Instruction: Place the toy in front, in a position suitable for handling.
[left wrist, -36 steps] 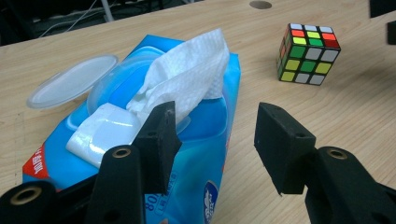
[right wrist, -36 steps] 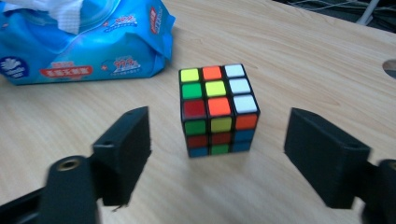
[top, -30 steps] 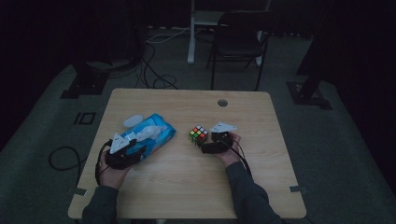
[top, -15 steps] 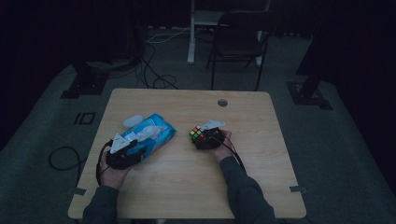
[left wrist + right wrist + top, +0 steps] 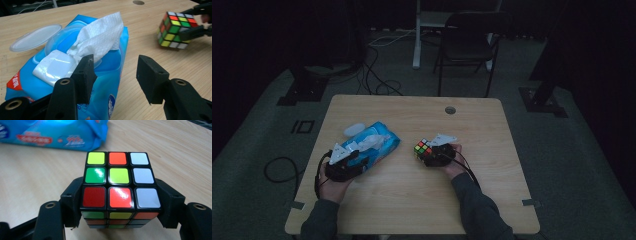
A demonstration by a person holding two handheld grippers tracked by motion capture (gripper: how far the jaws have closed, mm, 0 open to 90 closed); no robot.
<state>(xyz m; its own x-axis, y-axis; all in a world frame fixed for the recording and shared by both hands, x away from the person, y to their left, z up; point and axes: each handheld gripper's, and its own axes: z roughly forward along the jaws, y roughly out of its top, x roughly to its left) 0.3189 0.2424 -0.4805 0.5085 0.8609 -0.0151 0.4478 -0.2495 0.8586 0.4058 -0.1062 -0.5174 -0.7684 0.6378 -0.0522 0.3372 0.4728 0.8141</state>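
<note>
A: Item one, the right gripper point(image 5: 120, 220). How did we log it?

B: We logged its jaws pressed against the two opposite side faces of the Rubik's cube point(image 5: 119, 187), the cube seated between them with its scrambled top face up. In the high view we placed that right gripper point(image 5: 432, 152) just behind the cube point(image 5: 423, 148), which pointed away from the hand and slightly toward the other gripper. Whether the cube rested on the wooden table point(image 5: 422, 195) or sat just clear of it, we could not tell.

A: Item two, the left gripper point(image 5: 115, 75)?

B: Jaws spread, nothing between them. We noted the blue wet-wipe pack point(image 5: 75, 82) directly under and ahead of its left jaw, long axis running away from the jaws and slightly leftward. The flip lid point(image 5: 35, 37) lay open at the far left, and a white wipe point(image 5: 100, 37) stood out of the opening just beyond the left jaw's tip.

A: And the relation we judged the next move to turn on?

B: The cube point(image 5: 176, 30) lay ahead and well to the right of the open jaws, apart from the pack. We judged the wipe the nearer thing for the left gripper, and the cube wholly the right one's.
</note>
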